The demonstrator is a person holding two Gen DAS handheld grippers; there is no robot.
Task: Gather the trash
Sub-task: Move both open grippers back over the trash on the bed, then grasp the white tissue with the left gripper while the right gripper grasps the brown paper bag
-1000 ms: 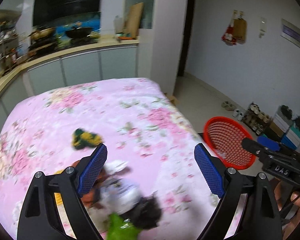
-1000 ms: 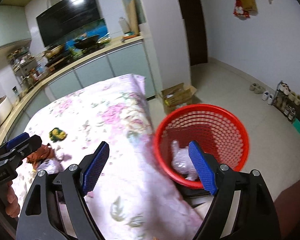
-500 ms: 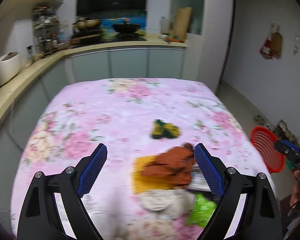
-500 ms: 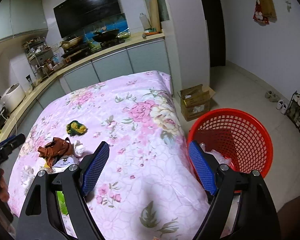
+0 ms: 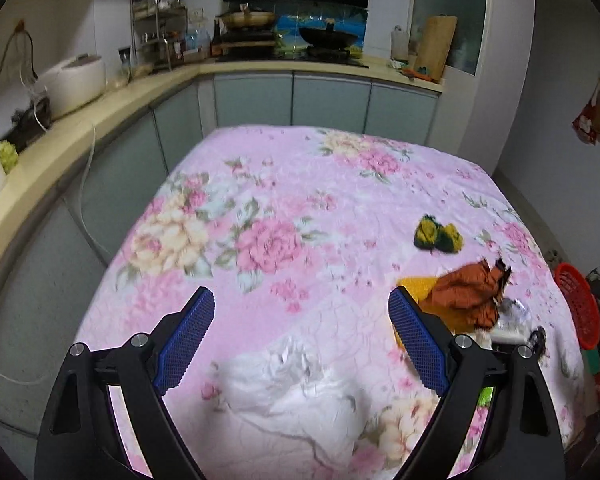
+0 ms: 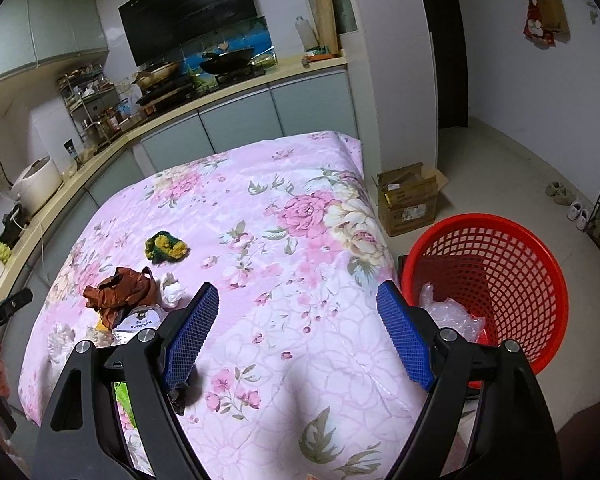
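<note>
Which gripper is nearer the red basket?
Right. The right gripper hangs over the table edge beside the basket; the left gripper is across the table, the basket far off.

Dim indoor light, fisheye bending at edges, motion blur in left wrist view

We note matt quilted floral cloth (image 6: 300,320), a glossy red plastic lattice basket (image 6: 508,280), crinkled white paper (image 5: 300,392).

One red basket (image 6: 496,280), two hand-held grippers (image 5: 300,340) (image 6: 296,336)
</note>
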